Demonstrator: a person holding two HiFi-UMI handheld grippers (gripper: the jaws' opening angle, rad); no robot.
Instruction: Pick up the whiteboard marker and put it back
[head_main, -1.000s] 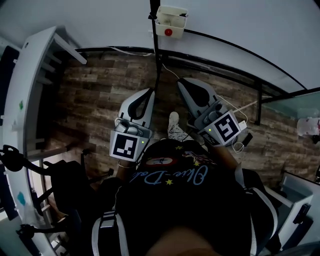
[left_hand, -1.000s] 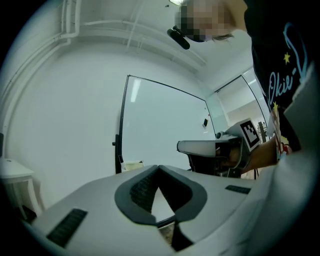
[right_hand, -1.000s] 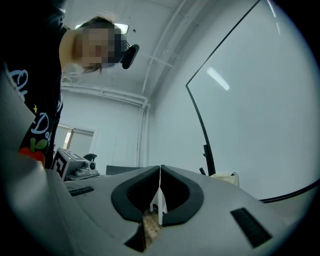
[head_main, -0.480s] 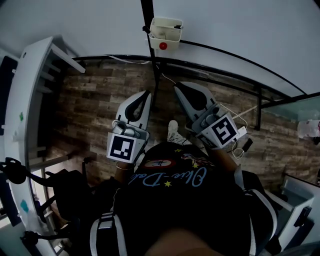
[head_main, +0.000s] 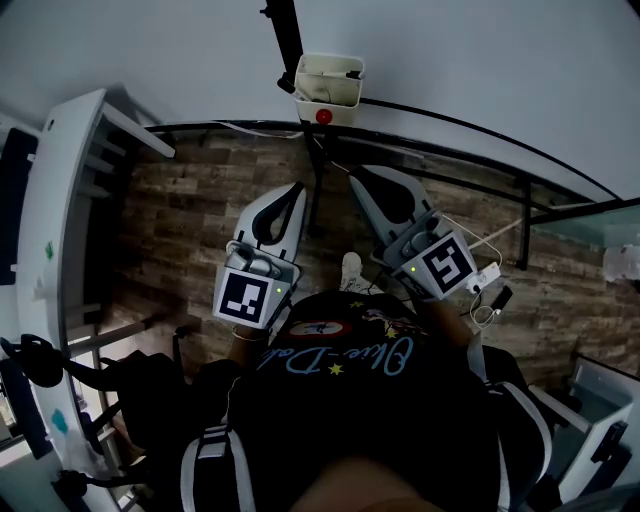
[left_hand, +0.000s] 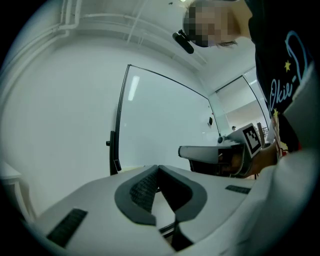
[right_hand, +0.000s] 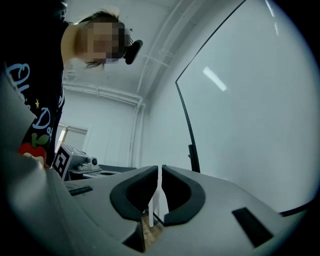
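Observation:
In the head view a whiteboard (head_main: 450, 50) fills the top, with a small white holder box (head_main: 328, 78) fixed at its lower edge above a red round magnet (head_main: 322, 116). Something dark lies in the box; I cannot make out a marker. My left gripper (head_main: 296, 186) and right gripper (head_main: 357, 172) are held side by side below the box, pointing toward the board. Each is shut with nothing between its jaws: the left gripper (left_hand: 158, 168) has its tips touching, and only a hairline slit shows in the right gripper (right_hand: 160, 170).
The whiteboard's black stand post (head_main: 285, 30) rises beside the box, and its black frame (left_hand: 117, 135) shows in both gripper views. A wooden floor (head_main: 190, 210) lies below. A white shelf unit (head_main: 60, 190) stands at the left, black chairs (head_main: 140, 380) at lower left.
The holder box and the board's edge have slid down in the head view, nearer the grippers. Both grippers stay shut and keep their places in front of the body.

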